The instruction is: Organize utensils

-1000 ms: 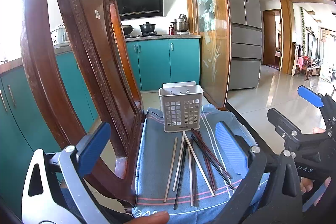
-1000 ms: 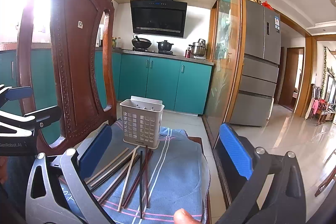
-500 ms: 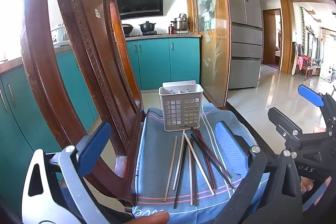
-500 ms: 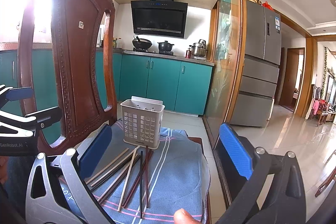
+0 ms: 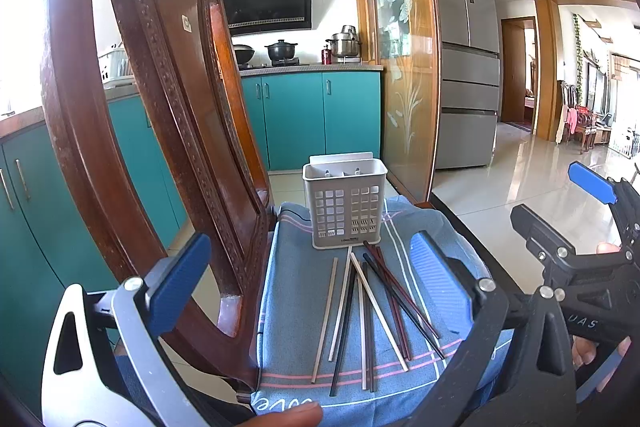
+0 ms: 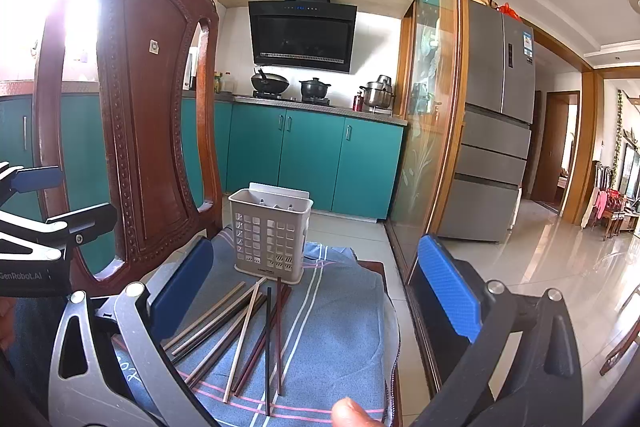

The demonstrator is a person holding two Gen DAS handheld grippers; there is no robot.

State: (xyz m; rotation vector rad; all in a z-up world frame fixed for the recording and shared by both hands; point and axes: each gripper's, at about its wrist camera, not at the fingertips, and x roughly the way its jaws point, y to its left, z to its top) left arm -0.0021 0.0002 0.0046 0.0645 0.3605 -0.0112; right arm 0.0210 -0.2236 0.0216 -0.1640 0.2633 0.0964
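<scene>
Several chopsticks [image 5: 362, 311] [image 6: 248, 327], pale, black and dark red, lie fanned out on a blue cloth [image 5: 296, 291] [image 6: 336, 331] over a chair seat. Behind them stands a grey perforated utensil holder [image 5: 345, 205] [image 6: 270, 235], upright, nothing sticking out of it. My left gripper [image 5: 312, 279] hovers open above the near ends of the chopsticks, holding nothing. My right gripper [image 6: 316, 287] is open too, just right of the chopsticks and above the cloth. The right gripper's body shows at the right edge of the left wrist view.
A carved wooden chair back [image 5: 152, 131] [image 6: 140, 115] rises close on the left. A glass sliding door [image 6: 436, 115] stands right of the seat. Teal kitchen cabinets [image 5: 312, 119], a stove with pots and a grey fridge [image 6: 496, 131] lie beyond. Tiled floor [image 5: 500, 183] opens to the right.
</scene>
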